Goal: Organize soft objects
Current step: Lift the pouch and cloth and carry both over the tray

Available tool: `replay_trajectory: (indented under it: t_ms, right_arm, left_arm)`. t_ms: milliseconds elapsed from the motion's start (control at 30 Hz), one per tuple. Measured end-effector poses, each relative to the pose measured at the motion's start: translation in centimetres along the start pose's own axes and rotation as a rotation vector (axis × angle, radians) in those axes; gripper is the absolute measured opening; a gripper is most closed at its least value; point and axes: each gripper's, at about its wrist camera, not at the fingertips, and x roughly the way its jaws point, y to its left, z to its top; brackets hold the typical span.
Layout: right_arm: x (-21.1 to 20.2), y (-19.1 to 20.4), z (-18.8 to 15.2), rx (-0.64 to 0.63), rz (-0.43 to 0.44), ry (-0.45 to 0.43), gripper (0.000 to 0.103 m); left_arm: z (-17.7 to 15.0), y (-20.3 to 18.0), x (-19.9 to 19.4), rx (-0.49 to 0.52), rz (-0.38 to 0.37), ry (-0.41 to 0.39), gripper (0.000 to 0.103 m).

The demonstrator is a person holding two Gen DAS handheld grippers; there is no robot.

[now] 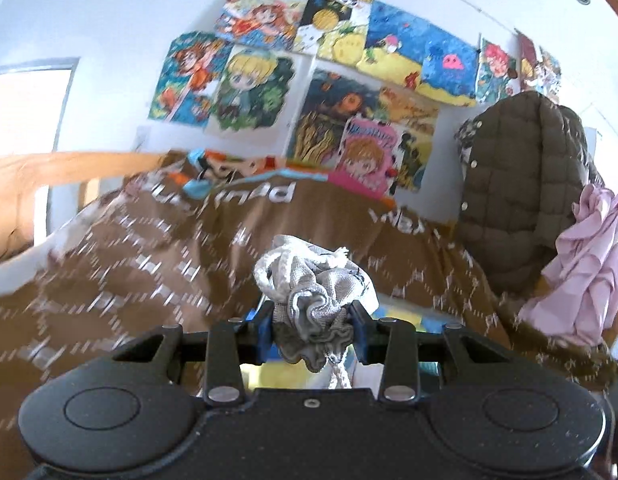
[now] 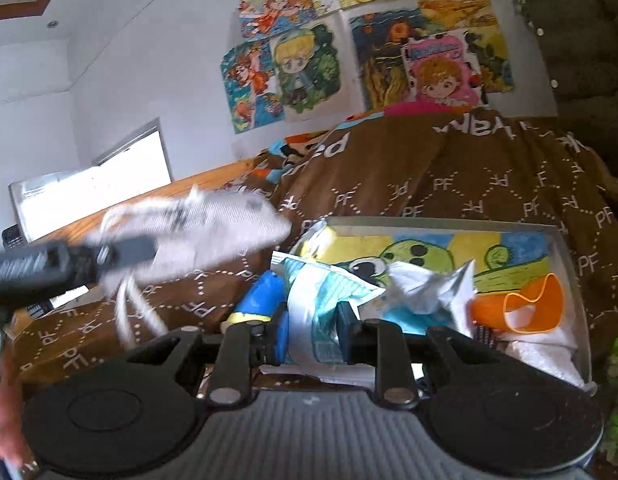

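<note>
A bunched grey drawstring pouch [image 1: 313, 292] is pinched in the left hand-held gripper [image 1: 314, 322] at the middle of the frame, above the brown bed blanket [image 1: 121, 264], probably for sorting, while a teal-and-white packet [image 2: 313, 320] is clamped by the right hand-held gripper [image 2: 314, 342], low and centre.

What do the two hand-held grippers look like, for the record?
The left hand-held gripper has a black body with two round discs, black linkage arms, silver rivets and blue fingers. The right hand-held gripper matches, apart from a ribbed grey centre.
</note>
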Motion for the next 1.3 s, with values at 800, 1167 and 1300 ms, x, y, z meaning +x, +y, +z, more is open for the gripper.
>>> replay_trajectory:
  t_ms: [800, 1167, 1300]
  right_arm:
    - [11.6, -2.2, 4.1, -0.079, -0.056, 0.164, 0.027]
    - [12.0, -1.9, 3.5, -0.111, -0.058, 0.194, 0.027]
    - [12.0, -2.0, 3.4, -0.122, -0.057, 0.203, 0.027]
  left_arm:
    - [-2.3, 0.9, 12.7, -0.045, 0.094, 0.082, 0.040]
    - [-3.7, 1.3, 13.6, -0.045, 0.097, 0.170, 0.041]
    - [-3.9, 1.5, 13.8, -0.050, 0.100, 0.184, 0.041]
